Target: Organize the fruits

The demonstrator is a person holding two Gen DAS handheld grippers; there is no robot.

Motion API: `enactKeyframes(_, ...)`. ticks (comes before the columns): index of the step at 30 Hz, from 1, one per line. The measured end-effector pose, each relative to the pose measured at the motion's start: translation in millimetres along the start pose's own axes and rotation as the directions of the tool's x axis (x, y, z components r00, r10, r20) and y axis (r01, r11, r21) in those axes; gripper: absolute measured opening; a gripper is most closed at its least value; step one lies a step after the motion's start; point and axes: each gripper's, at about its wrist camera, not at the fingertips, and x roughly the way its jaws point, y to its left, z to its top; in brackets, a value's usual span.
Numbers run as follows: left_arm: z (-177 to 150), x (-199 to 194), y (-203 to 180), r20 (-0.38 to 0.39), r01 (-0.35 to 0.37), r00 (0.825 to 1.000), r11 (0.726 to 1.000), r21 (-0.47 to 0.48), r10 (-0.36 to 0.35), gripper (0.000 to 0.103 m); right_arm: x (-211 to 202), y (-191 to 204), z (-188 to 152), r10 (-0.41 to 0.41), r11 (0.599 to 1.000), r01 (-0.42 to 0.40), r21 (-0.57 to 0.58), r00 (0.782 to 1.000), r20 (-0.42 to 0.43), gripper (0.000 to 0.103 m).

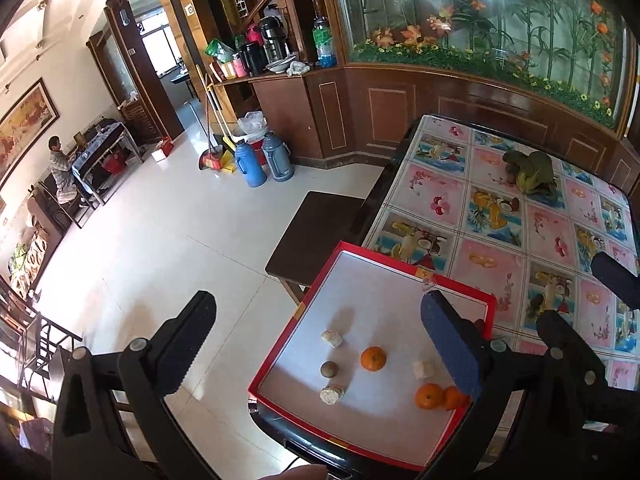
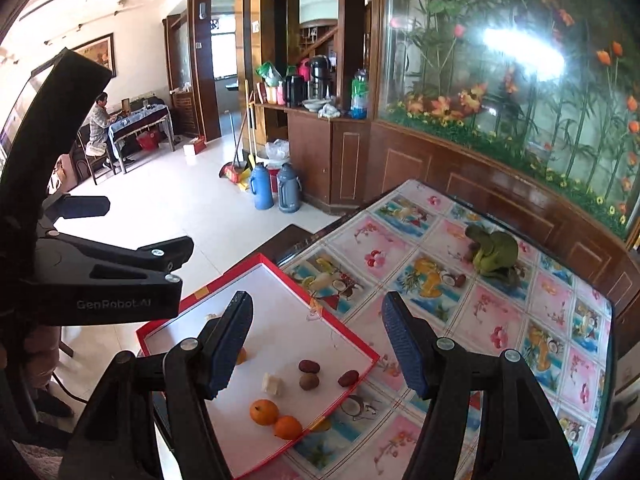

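A red-rimmed white tray (image 1: 460, 286) (image 2: 280, 270) lies on the table's near left corner. In it are three oranges: one alone (image 1: 373, 358) and a touching pair (image 1: 429, 396) (image 2: 264, 412). There are also a brown round fruit (image 1: 329, 369) (image 2: 309, 381), two dark red dates (image 2: 309, 366) (image 2: 348, 378) and pale cut chunks (image 1: 331, 338) (image 2: 272, 384). My left gripper (image 1: 312, 344) is open and empty above the tray's left edge. My right gripper (image 2: 316, 344) is open and empty above the tray's right side.
A glass-topped table with a fruit-print cloth (image 1: 500, 216) (image 2: 500, 320) holds a green cloth bundle (image 1: 532, 172) (image 2: 494, 254) at the far side. A dark stool (image 1: 316, 232) stands left of the table. Two blue thermos flasks (image 1: 264, 160) stand on the floor by a wooden cabinet.
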Motion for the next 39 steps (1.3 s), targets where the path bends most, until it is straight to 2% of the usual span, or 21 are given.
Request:
enactKeyframes(5, -1.5, -10.7, 5.6, 0.021, -0.01, 1.0, 1.0, -0.025, 0.01, 0.102, -1.9, -2.4, -2.0, 0.009, 1.0, -0.009, 0.029, 1.0, -0.002, 0.067)
enactKeyframes(17, -9.0, -29.5, 7.0, 0.047, 0.014, 0.999, 0.999, -0.034, -0.012, 0.102, -11.9, 7.8, -8.0, -0.006, 1.0, 0.006, 0.011, 1.0, 0.006, 0.067)
enactKeyframes(28, -34.8, -33.1, 11.1, 0.0, 0.006, 1.0, 0.998, -0.068, -0.006, 0.102, -19.9, 11.8, -17.0, -0.016, 1.0, 0.016, 0.015, 1.0, -0.002, 0.069)
enactKeyframes(39, -60.8, -37.4, 11.5, -0.061, -0.023, 0.998, 0.995, -0.098, 0.017, 0.102, -24.1, 12.4, -27.2, 0.012, 1.0, -0.012, 0.024, 1.0, -0.026, 0.069)
